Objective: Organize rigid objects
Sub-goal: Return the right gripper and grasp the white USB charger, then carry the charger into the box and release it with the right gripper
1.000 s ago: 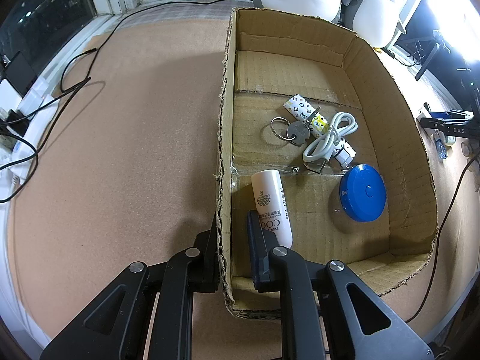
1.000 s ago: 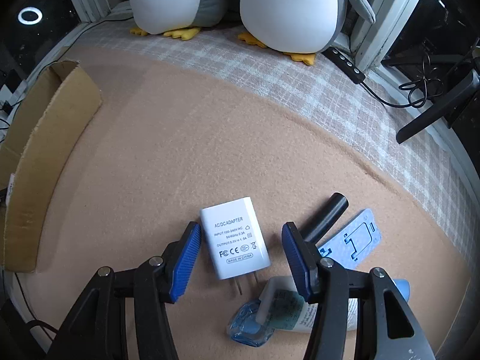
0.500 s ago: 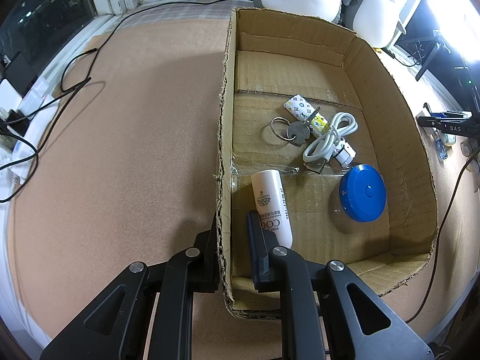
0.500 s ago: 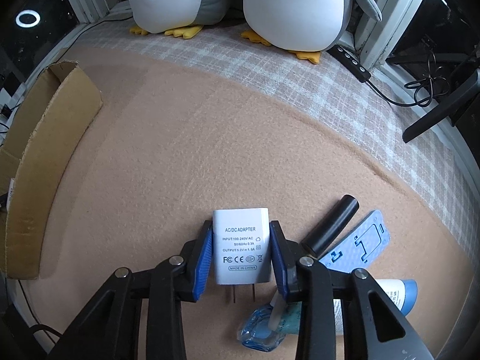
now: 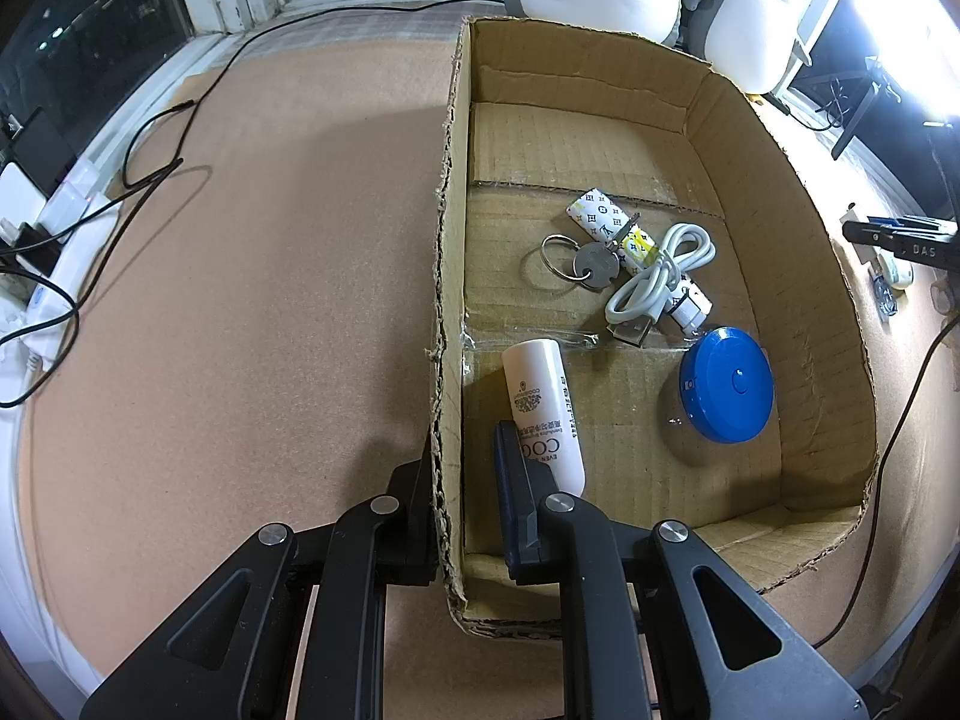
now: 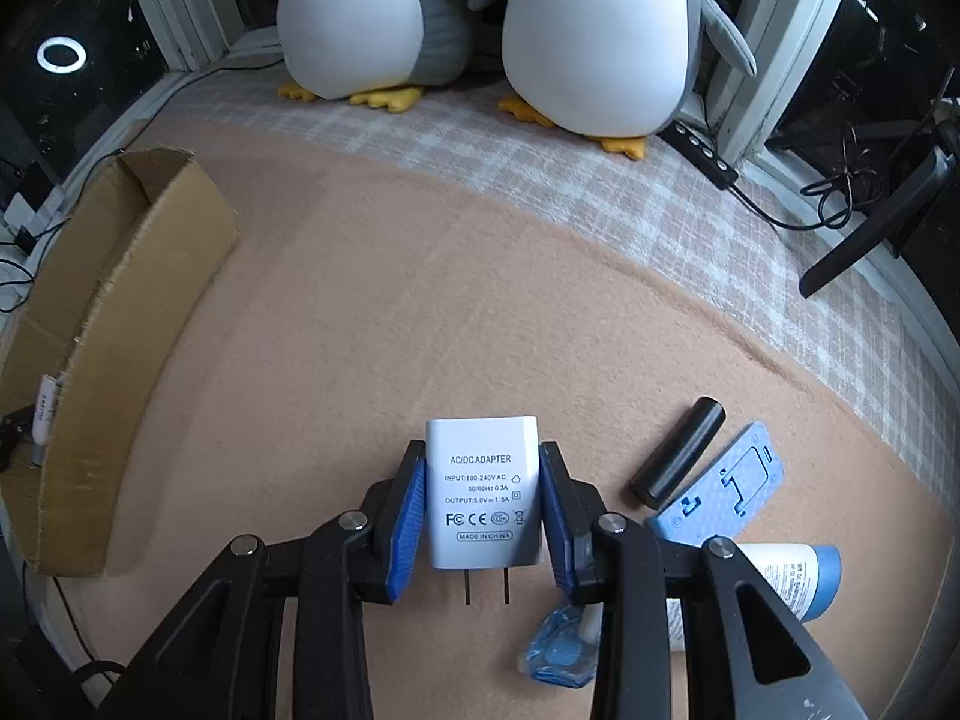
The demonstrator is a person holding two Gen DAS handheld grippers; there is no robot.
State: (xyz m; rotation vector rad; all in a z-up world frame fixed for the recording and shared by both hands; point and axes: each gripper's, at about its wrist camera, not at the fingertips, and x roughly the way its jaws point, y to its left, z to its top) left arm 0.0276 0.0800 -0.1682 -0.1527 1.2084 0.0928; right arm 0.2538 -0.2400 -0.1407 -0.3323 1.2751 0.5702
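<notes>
Cardboard box (image 5: pixel 780 138), steadied by the left gripper (image 5: pixel 462 492), whose jaws are clamped on its near side wall. White AC/DC adapter (image 6: pixel 482 495), lying on the tan felt to the right of the box, gripped across its flat sides by the right gripper (image 6: pixel 482 510), which has just been closing. Advised: lift straight up, keeping the prongs clear of the blue-capped tube (image 6: pixel 786 576) nearby.

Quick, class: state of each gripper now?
Left gripper: shut on the cardboard box wall.
Right gripper: shut on the white adapter.
</notes>
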